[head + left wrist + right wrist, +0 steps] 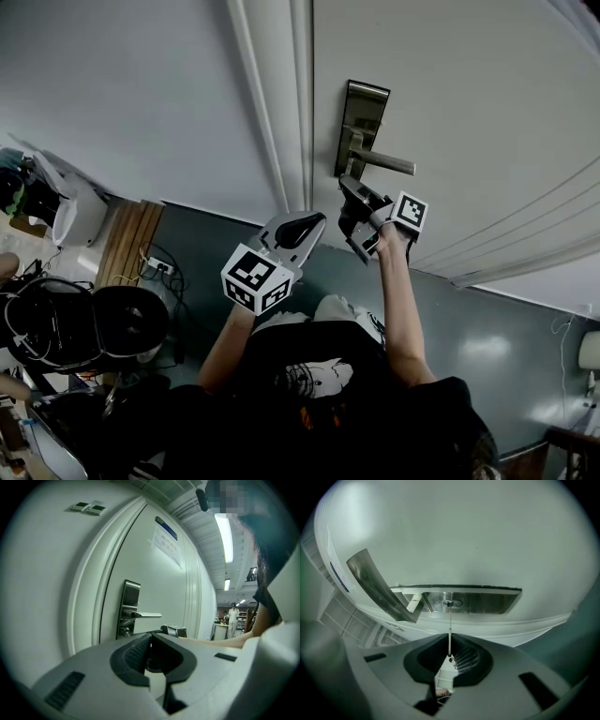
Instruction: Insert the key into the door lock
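Left gripper (151,638) is held back from the door (154,578). Its jaws are closed together with the ribbed dark pads meeting, and nothing is seen gripped. It is not used in this step.

To its right, the right gripper (449,645) is clenched on the key (449,623), a thin flat metal blade seen edge-on. The blade is run straight out from the pads to the keyhole (452,604). The tip is seen at the round cylinder, but depth inside cannot be told.

The keyhole is set in a brushed-steel lock plate (487,601), smooth and rectangular, beside a flat lever handle (377,585). The door is painted, pale and smooth.

The step is judged to be the insertion itself. A straight push along the blade's line is called for next, with the blade kept lined up with the slot. If tilted, the thin blade could bind or bend.
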`<action>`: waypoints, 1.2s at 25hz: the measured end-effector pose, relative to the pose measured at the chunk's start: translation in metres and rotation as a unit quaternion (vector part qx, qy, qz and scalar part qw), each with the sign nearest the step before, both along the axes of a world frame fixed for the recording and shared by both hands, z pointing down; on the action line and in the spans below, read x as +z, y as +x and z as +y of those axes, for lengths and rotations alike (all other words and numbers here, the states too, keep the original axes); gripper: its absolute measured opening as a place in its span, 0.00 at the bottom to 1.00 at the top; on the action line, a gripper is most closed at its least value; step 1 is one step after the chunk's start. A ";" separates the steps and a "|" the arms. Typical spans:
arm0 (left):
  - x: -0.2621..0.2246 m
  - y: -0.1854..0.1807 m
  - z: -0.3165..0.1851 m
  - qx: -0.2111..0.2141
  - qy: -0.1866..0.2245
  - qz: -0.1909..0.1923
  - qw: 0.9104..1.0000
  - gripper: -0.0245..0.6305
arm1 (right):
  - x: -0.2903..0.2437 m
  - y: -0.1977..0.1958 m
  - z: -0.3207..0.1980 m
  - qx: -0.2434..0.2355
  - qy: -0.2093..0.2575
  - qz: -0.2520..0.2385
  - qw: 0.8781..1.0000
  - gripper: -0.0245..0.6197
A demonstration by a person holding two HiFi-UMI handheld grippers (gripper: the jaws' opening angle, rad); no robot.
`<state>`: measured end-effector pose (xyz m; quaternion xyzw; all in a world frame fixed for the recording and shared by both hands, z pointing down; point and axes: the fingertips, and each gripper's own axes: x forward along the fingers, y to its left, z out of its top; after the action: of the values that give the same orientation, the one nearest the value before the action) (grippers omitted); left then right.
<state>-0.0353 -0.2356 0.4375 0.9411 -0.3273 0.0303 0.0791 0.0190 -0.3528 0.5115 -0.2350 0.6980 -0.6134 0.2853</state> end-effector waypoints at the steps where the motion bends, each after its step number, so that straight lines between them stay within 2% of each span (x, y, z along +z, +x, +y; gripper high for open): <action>1: 0.000 0.000 -0.001 0.000 -0.001 0.000 1.000 0.06 | -0.001 0.000 0.000 -0.002 0.001 -0.003 1.000 0.07; 5: 0.002 0.000 -0.002 0.001 -0.003 -0.002 1.000 0.06 | -0.002 -0.001 0.001 -0.006 0.001 -0.006 1.000 0.07; 19: 0.001 -0.004 -0.002 0.009 -0.008 -0.002 1.000 0.06 | -0.006 0.004 -0.003 0.003 -0.025 -0.095 0.995 0.07; 25: -0.004 -0.004 -0.001 0.011 -0.007 0.001 1.000 0.06 | -0.011 -0.001 -0.001 -0.009 -0.028 -0.082 0.996 0.07; 30: -0.004 -0.005 -0.001 0.008 -0.010 -0.001 1.000 0.06 | -0.010 0.004 -0.001 0.006 -0.022 -0.069 0.997 0.07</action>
<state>-0.0402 -0.2363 0.4337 0.9429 -0.3191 0.0351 0.0883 0.0231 -0.3540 0.5012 -0.2023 0.6616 -0.6418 0.3309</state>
